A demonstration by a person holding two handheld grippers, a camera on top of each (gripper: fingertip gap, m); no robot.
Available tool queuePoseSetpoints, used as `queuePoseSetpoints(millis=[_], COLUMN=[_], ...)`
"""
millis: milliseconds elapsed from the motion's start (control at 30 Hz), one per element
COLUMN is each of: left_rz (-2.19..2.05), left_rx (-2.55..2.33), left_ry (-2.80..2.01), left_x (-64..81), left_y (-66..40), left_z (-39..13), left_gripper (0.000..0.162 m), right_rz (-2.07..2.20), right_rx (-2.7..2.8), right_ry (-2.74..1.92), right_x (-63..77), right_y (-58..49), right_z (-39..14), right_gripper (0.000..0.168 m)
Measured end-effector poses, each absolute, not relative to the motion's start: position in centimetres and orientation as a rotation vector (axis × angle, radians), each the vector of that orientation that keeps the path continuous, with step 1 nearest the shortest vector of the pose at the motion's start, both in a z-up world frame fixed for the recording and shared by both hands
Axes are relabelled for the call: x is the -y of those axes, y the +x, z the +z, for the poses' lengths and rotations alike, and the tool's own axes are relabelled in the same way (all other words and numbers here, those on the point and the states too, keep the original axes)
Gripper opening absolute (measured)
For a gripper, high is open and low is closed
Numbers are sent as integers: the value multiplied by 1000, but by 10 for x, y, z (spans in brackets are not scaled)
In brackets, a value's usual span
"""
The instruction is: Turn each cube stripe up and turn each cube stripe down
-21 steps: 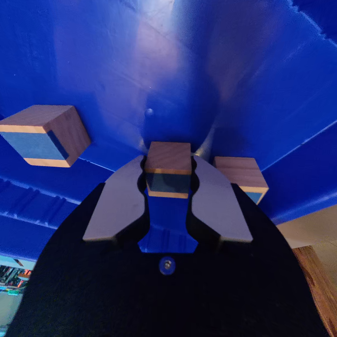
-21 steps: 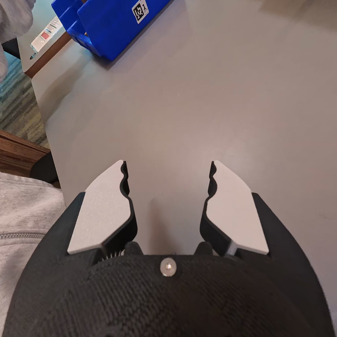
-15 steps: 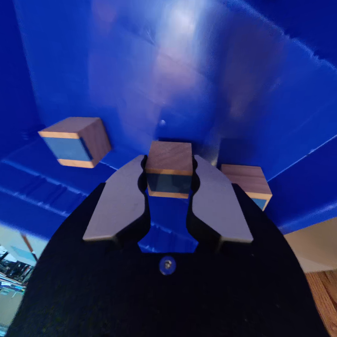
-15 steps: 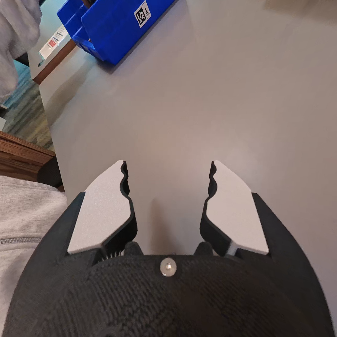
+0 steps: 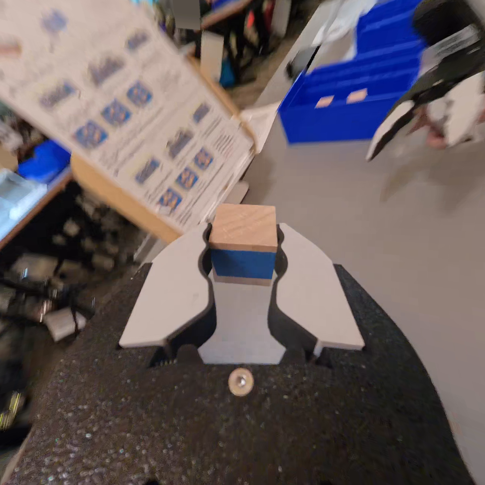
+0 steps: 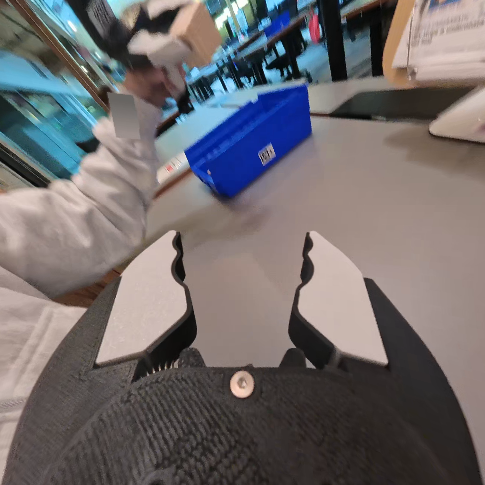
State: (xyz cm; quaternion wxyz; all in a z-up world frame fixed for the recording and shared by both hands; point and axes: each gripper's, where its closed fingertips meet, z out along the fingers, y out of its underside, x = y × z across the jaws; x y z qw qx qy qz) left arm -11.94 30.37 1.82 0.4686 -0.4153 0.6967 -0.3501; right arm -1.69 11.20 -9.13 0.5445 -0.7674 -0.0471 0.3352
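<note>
Left hand-held gripper (image 5: 243, 236) grips blue-striped wooden cube (image 5: 244, 246) above grey table (image 5: 367, 236), stripe sideways; right hand-held gripper (image 6: 242, 249) wide, empty. Two cubes wait in blue plastic bin (image 5: 341, 115); most work likely left.

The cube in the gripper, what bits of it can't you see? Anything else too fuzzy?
- Left wrist view: the cube's side faces are covered by the left gripper's fingers; its far side faces away.
- Same view: two wooden cubes in the blue bin are too small and blurred to show stripes.
- Same view: the poster is motion-blurred.
</note>
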Motion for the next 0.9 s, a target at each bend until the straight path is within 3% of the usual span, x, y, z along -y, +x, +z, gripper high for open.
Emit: queuePoseSetpoints(millis=[167, 400, 900], left_rz=[-1201, -1412, -1262], left_rx=[-1611, -1568, -1760], left_ry=[-638, -367, -348], left_x=[-210, -138, -100], left_y=[-84, -46, 1], left_z=[38, 24, -32], left_gripper=[45, 45, 45], right_rz=[985, 1355, 1357], right_rx=[76, -129, -201], right_ry=[-1713, -1499, -1570], right_x=[-120, -115, -124], right_y=[-25, -22, -15], right_z=[-53, -26, -37], right_gripper=[82, 75, 71])
